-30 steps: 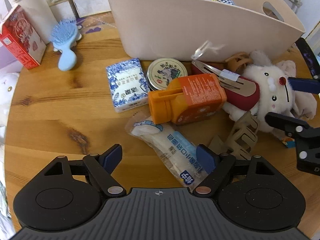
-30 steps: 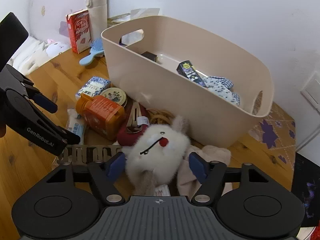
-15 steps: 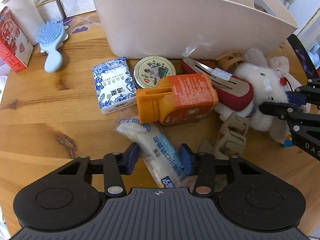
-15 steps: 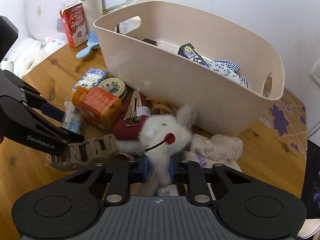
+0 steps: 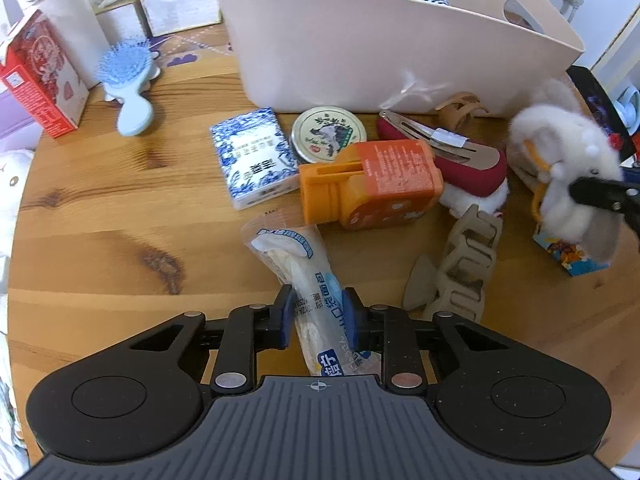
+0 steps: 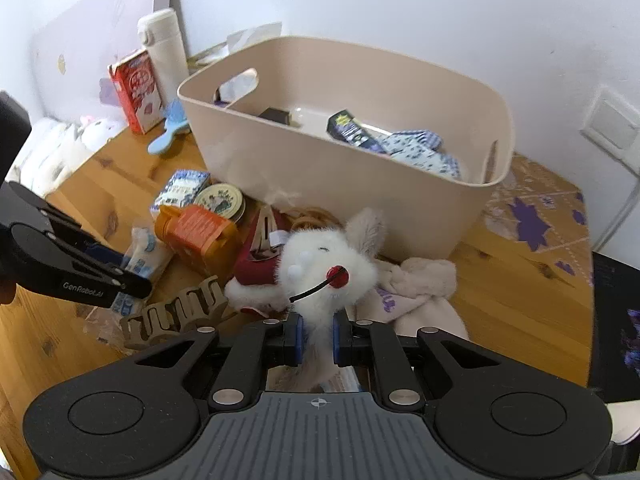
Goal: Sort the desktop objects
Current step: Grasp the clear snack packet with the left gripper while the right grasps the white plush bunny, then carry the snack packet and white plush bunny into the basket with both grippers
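Left gripper point(image 5: 316, 316) jaws just closed – plastic packet point(image 5: 308, 280) pinched; plush toy point(image 6: 328, 268) clamped by right gripper point(image 6: 318, 338), near tub point(image 6: 360, 184).

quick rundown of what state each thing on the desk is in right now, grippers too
left gripper: jaws just closing, pads pressing the wrapped packet
wrapped packet: sealed, flat on the table
right gripper: shut on the plush toy
plush toy: gripped, head up
beige bin: upright, open, partly filled
round tin: lid on, flat
orange bottle: on its side, capped
blue hairbrush: lying bristles up
red carton: standing
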`<state>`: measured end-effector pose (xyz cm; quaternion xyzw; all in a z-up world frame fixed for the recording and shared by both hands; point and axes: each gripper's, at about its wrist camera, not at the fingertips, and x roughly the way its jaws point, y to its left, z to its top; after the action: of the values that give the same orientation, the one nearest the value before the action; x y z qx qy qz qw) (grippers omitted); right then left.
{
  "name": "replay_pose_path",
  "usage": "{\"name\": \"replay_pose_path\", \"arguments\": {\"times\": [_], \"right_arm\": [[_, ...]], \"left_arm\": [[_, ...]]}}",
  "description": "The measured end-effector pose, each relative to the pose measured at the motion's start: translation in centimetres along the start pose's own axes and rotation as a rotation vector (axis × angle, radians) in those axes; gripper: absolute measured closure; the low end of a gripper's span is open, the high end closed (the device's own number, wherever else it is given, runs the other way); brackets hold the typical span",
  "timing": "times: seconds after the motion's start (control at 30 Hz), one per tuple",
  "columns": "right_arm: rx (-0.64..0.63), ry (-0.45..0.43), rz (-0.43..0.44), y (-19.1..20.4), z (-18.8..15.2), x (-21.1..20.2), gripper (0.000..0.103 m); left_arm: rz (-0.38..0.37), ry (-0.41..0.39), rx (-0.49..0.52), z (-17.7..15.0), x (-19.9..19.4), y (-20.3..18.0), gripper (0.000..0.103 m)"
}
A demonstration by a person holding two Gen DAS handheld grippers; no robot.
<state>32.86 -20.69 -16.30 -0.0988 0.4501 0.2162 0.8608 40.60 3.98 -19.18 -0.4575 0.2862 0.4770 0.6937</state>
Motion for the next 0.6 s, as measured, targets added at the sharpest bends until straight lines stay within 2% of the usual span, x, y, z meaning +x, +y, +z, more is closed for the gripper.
{"name": "replay_pose_path", "arguments": {"times": [0.6], "right_arm": [[0.089,-0.099,-0.066,-0.3,-1.3,-5.2,0.090]], "left_arm": [[-0.018,-0.114,-0.034,-2.1,-3.7,0.8,0.083]]}}
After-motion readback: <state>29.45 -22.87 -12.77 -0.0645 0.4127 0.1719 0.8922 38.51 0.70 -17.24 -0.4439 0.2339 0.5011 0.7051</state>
